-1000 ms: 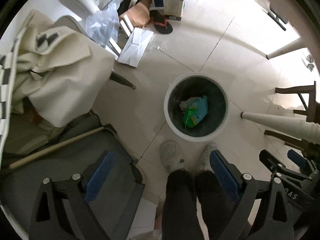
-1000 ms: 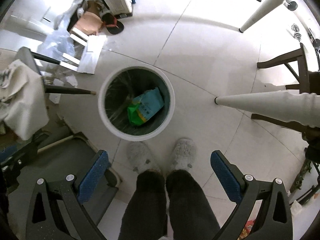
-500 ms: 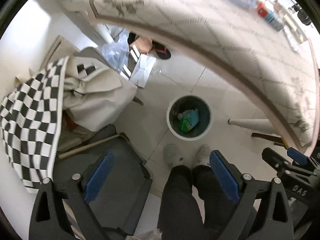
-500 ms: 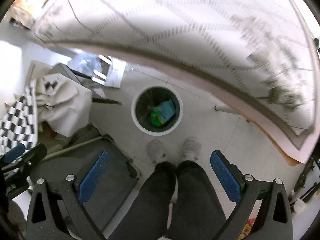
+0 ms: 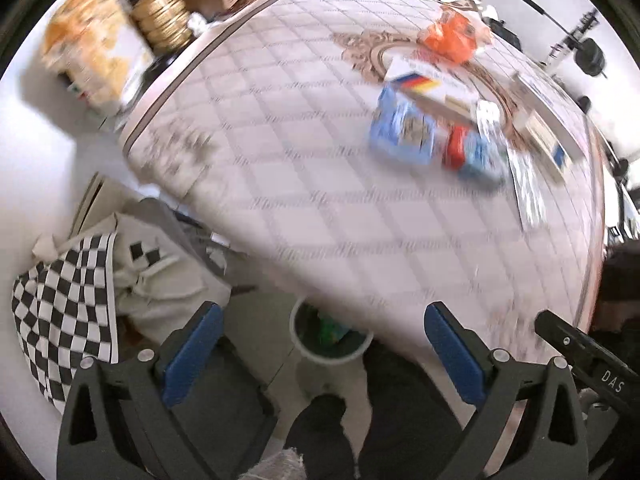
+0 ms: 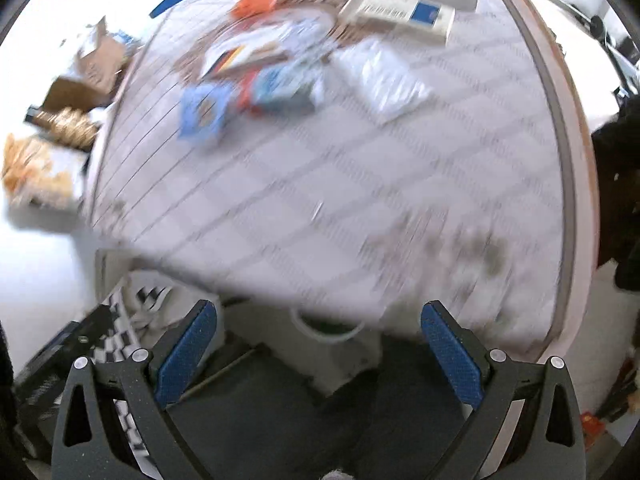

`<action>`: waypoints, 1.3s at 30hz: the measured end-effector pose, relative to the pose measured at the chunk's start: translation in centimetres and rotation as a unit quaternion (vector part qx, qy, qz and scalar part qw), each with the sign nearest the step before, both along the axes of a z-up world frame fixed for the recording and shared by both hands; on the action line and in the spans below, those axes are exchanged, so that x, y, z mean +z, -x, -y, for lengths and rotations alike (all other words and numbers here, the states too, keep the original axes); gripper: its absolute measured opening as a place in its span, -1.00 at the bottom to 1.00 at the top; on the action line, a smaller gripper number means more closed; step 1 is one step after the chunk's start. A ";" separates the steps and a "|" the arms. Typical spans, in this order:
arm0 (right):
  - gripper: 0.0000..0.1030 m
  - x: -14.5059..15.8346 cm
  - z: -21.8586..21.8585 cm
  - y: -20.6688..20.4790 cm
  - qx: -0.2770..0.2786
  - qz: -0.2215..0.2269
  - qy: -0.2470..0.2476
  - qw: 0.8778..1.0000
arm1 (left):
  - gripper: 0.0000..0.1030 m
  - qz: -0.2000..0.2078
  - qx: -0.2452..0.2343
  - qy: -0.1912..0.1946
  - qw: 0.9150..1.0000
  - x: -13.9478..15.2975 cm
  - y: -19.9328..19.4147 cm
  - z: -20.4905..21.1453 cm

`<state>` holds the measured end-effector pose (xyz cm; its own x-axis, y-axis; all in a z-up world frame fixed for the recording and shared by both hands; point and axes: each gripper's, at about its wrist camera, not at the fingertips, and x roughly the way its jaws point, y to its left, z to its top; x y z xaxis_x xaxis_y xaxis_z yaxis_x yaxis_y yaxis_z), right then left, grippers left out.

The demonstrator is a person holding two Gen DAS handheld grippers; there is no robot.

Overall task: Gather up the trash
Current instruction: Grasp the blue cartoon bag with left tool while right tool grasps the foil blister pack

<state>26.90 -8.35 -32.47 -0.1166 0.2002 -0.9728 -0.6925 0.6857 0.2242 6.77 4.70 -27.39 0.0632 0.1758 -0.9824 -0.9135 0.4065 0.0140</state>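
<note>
On the bench (image 5: 304,184), far from both tools, the trash lies in one blurred heap: a blue packet (image 5: 402,130), a red and blue packet (image 5: 472,152), a silver wrapper (image 5: 528,188). The bin (image 5: 326,354) stands on the floor, half hidden under the bench edge. The left gripper (image 5: 318,354) and the right gripper (image 6: 318,352) both have the jaws wide open and hold nothing. The packets overlap and touch a book (image 5: 436,88), so I think a fast reach can catch two things or push one away.

both wrist views above table (image 5: 320,208), sharing bin (image 5: 332,354)
</note>
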 end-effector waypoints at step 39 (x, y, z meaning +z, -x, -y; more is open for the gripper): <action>0.36 -4.2 -7.6 -9.3 0.072 0.046 0.042 0.995 | -0.19 -0.056 -0.034 0.031 0.997 -5.3 -9.3 -8.0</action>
